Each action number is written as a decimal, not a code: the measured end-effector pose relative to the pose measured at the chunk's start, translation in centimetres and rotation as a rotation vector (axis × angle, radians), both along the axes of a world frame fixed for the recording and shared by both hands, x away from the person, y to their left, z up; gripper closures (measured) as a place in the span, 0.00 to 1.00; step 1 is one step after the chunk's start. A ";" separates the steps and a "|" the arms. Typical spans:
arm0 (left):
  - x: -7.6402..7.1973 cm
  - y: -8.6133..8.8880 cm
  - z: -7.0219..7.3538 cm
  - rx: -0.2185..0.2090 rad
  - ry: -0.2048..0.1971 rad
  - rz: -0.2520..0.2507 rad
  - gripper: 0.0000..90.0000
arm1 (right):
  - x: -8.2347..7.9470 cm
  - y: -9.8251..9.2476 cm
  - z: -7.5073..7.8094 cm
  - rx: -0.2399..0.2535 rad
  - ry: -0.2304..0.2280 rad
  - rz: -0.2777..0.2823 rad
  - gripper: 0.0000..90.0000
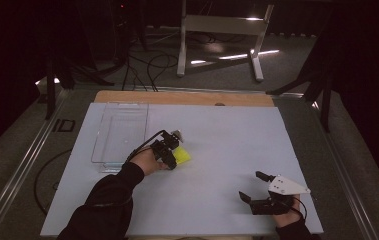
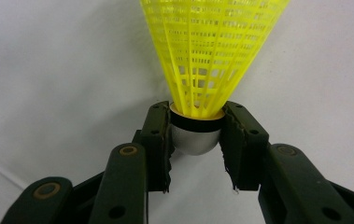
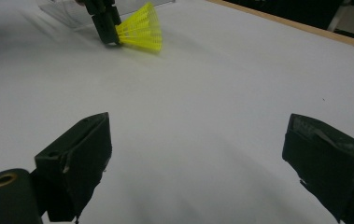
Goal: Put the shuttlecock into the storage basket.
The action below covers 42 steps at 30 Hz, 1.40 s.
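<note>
The left gripper (image 2: pixel 195 140) pinches the yellow shuttlecock (image 2: pixel 209 51) by its white cork base, skirt fanning away beyond the fingers (image 2: pixel 158 135), low over the worktop (image 1: pixel 227 145) just right of the clear tray (image 1: pixel 122 130). The right gripper (image 1: pixel 257 187) rests near-right, fingers (image 3: pixel 83 154) spread wide.

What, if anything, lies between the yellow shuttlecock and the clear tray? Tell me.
Nothing visible. The left gripper is shut on the yellow shuttlecock at its cap, and bare white board separates it from the clear tray just to its left in the high view.
</note>
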State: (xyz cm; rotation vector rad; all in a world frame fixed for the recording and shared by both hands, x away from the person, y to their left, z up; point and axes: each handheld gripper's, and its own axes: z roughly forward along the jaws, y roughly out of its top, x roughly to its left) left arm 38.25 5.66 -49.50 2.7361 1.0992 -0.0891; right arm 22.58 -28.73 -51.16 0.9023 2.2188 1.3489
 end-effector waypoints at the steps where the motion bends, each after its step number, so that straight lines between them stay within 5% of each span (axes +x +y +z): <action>1: 0.0 0.0 0.1 -0.006 0.003 -0.005 0.72 | 0.0 0.0 0.0 0.000 0.001 -0.001 0.09; 42: -0.5 -0.1 6.8 -0.083 -0.075 -0.100 0.73 | 0.1 0.0 -0.1 0.000 0.001 -0.001 0.09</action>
